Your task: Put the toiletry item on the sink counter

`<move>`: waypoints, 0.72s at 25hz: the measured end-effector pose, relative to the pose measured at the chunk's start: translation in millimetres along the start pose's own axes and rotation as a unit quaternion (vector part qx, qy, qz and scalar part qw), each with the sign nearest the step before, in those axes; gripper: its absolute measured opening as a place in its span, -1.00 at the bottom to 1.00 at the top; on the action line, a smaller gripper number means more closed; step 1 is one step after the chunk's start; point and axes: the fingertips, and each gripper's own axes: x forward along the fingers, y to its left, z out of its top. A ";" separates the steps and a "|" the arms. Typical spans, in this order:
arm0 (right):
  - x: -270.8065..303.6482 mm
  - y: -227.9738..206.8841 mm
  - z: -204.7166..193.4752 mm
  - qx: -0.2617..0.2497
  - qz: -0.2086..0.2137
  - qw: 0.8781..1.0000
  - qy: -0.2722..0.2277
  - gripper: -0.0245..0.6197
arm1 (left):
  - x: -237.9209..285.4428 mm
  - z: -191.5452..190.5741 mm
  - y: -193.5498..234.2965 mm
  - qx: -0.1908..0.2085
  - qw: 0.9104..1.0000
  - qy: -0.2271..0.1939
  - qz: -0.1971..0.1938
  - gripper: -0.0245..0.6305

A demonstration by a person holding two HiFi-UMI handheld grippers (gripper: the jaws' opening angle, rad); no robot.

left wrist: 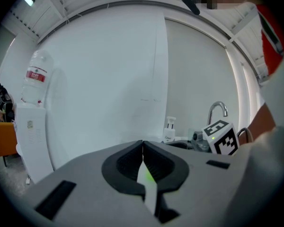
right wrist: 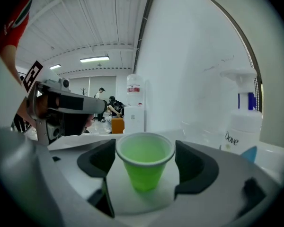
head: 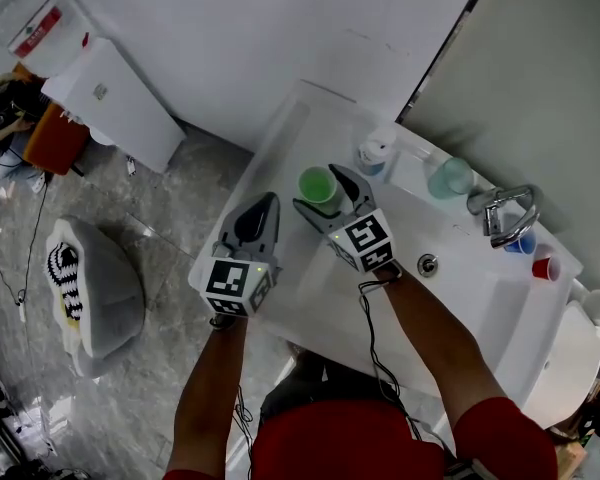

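Observation:
A green plastic cup (head: 320, 185) (right wrist: 145, 162) stands upright on the white sink counter (head: 280, 153), left of the basin. My right gripper (head: 318, 187) (right wrist: 145, 157) is open, one jaw on each side of the cup, close to its rim. A white pump bottle (head: 374, 152) (right wrist: 244, 122) stands just beyond the cup on the counter. My left gripper (head: 270, 200) (left wrist: 143, 145) is shut on nothing and hovers over the counter's left edge, to the left of the cup.
A teal cup (head: 450, 178), the chrome faucet (head: 505, 213), a blue cup (head: 521, 242) and a red cup (head: 545, 267) line the back of the basin. A water dispenser (head: 115, 103) and a grey bag (head: 85, 283) stand on the floor at left.

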 end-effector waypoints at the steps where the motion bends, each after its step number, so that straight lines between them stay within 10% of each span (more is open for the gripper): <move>1: -1.0 1.1 -0.6 0.002 0.003 1.000 0.001 0.17 | 0.1 -0.3 -0.3 0.000 1.000 0.001 0.000 -0.87; 18: -65.5 22.8 60.7 0.021 0.042 0.996 -0.081 0.20 | -15.4 27.1 -33.1 -0.008 0.999 -0.032 -0.025 -0.87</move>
